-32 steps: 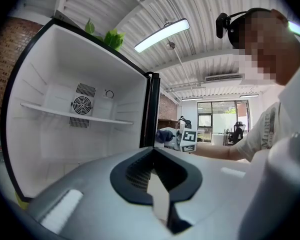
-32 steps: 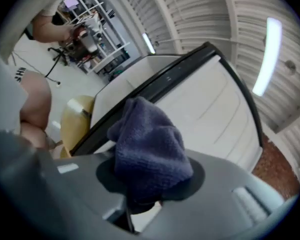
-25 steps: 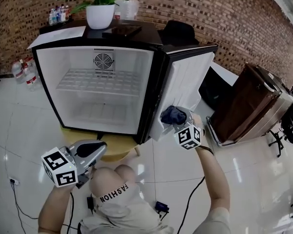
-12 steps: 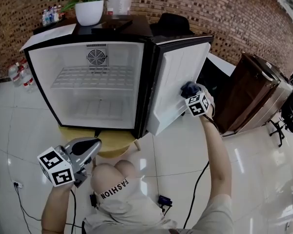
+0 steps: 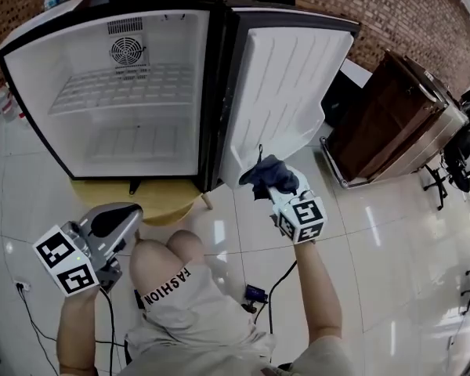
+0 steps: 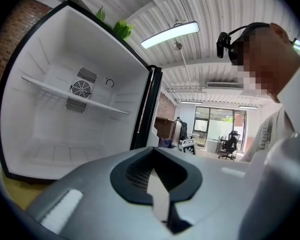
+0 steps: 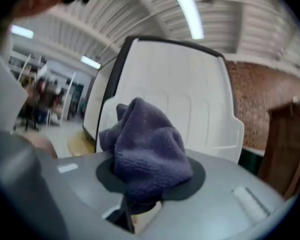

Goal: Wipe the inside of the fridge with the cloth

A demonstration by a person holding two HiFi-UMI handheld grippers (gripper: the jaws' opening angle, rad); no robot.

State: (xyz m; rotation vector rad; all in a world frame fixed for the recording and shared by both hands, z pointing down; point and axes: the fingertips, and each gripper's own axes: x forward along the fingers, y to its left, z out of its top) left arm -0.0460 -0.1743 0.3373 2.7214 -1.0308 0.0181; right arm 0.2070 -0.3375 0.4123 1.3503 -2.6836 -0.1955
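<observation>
The small black fridge [image 5: 219,92] stands open, with a white inside [image 5: 110,116], a wire shelf [image 5: 117,84] and a fan at the back. Its white door [image 5: 286,92] swings out to the right. My right gripper [image 5: 276,185] is shut on a bunched dark blue cloth [image 5: 268,175] [image 7: 147,151], held just below the door's lower edge and off its surface. My left gripper [image 5: 113,222] hangs low at the left, below the fridge's front, shut with nothing in it [image 6: 157,199].
The fridge sits on a low round wooden stand [image 5: 153,198]. A brown wooden cabinet [image 5: 384,112] stands to the right on the glossy tiled floor. The person's knee [image 5: 168,272] is between the grippers. Cables [image 5: 258,296] lie on the floor.
My right gripper with the cloth has come down from the door's inner face to below its lower edge. The view has moved closer to the fridge. The left gripper stays low.
</observation>
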